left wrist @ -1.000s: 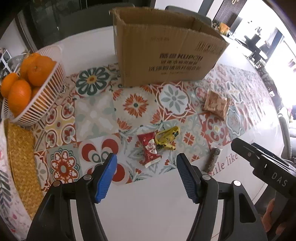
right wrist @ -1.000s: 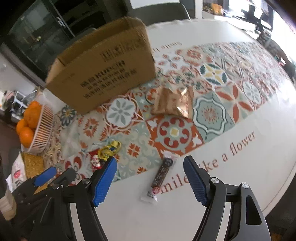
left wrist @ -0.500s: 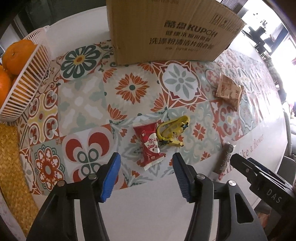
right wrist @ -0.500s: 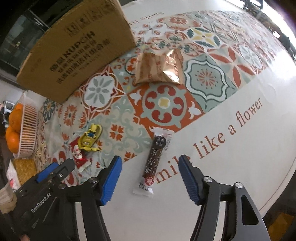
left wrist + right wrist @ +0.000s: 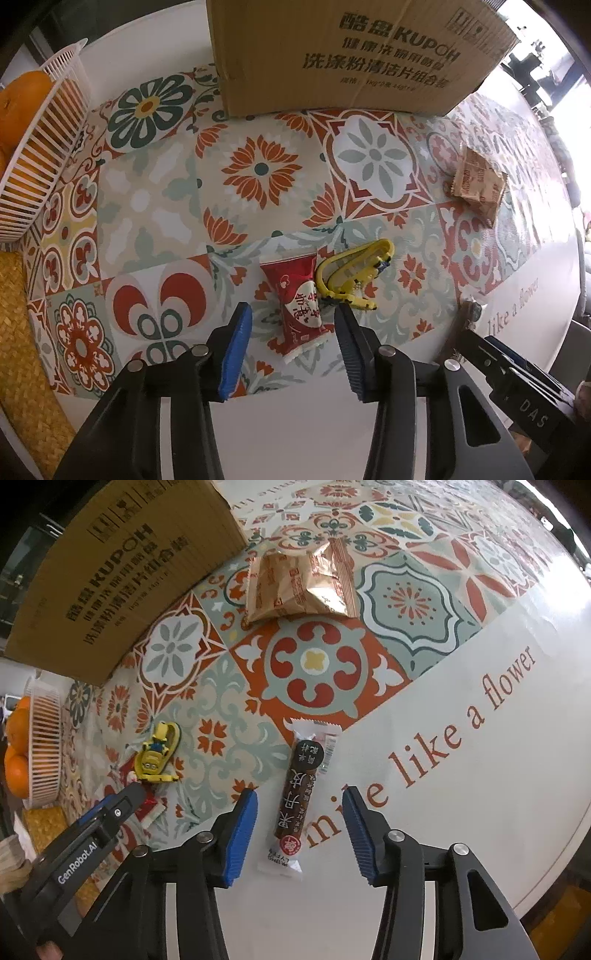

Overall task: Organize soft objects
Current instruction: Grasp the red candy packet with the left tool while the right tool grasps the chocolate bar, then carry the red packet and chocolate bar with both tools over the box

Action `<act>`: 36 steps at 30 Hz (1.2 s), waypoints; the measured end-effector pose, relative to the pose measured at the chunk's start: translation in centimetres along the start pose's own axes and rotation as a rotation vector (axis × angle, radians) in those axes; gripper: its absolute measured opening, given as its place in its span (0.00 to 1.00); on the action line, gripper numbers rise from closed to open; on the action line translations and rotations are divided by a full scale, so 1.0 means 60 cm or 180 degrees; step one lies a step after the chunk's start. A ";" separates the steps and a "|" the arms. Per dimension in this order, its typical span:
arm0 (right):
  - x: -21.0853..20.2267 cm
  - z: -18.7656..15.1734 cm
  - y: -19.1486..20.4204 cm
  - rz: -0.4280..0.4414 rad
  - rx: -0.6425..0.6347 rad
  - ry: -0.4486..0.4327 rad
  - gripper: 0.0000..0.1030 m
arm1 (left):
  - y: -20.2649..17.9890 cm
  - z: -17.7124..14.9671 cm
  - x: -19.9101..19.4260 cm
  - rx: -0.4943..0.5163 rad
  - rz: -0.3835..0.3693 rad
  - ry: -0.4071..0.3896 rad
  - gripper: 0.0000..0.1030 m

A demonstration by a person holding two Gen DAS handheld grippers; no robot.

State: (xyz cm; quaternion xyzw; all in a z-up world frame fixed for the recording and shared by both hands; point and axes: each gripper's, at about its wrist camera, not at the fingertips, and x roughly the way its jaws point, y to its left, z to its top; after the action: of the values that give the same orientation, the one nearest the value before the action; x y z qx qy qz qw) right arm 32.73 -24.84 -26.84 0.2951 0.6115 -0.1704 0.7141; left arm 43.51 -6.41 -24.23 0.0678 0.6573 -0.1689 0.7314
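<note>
1. My left tongs (image 5: pixel 293 347) point down at the counter (image 5: pixel 295 424), and their jaws have just been closing. The red candy packet (image 5: pixel 295 306) lies between the blue pads (image 5: pixel 236 350), but neither pad touches it.
2. The packet sits flat on the patterned tile runner (image 5: pixel 258 173), its lower end at the edge of the white strip.
3. A yellow toy (image 5: pixel 351 269) lies right against the packet's right side, perhaps overlapping its corner; the angle makes that hard to judge.
4. My right tongs (image 5: pixel 299 834) have also just been closing, with the dark snack bar (image 5: pixel 299 794) between the fingers. There are clear gaps on both sides, so nothing is gripped.
5. The bar lies lengthwise between the jaws, partly on the tile pattern and partly on the white strip beside the printed lettering (image 5: pixel 424 746).
6. A gold-brown foil pouch (image 5: pixel 299 587) rests further up the runner, near the cardboard box (image 5: pixel 122 572).
7. The box stands at the far end of the runner, and a white basket of oranges (image 5: pixel 40 155) sits off to the left.
</note>
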 end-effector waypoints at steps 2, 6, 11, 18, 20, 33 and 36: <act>0.003 0.001 -0.002 -0.0006 0.0007 0.0022 0.46 | -0.003 0.002 0.008 -0.0006 0.0019 0.0010 0.40; 0.010 0.001 -0.004 0.0011 0.0014 0.0075 0.42 | -0.005 0.010 0.019 -0.0044 0.0012 0.0038 0.35; 0.020 0.000 -0.009 0.0038 0.0027 0.0120 0.37 | -0.008 0.013 0.029 -0.0071 0.0044 0.0049 0.31; 0.024 0.002 -0.013 0.0067 -0.0035 0.0092 0.27 | -0.015 0.014 0.030 -0.0036 0.0078 -0.0001 0.22; 0.024 0.003 -0.011 0.0096 -0.0080 0.0074 0.25 | -0.017 0.007 0.027 -0.0043 0.0021 -0.0009 0.22; -0.017 -0.015 0.023 0.0231 -0.0505 -0.0158 0.22 | 0.001 -0.071 -0.008 -0.0163 -0.0241 -0.0158 0.22; -0.029 -0.017 0.025 0.0270 -0.0582 -0.0203 0.22 | 0.002 -0.086 -0.026 -0.0158 -0.0261 -0.0251 0.22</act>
State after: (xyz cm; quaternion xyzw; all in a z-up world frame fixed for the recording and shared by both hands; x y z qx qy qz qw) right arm 32.49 -23.26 -24.91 0.2488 0.5885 -0.0928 0.7637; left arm 38.60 -4.39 -23.39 0.0159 0.6341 -0.1848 0.7506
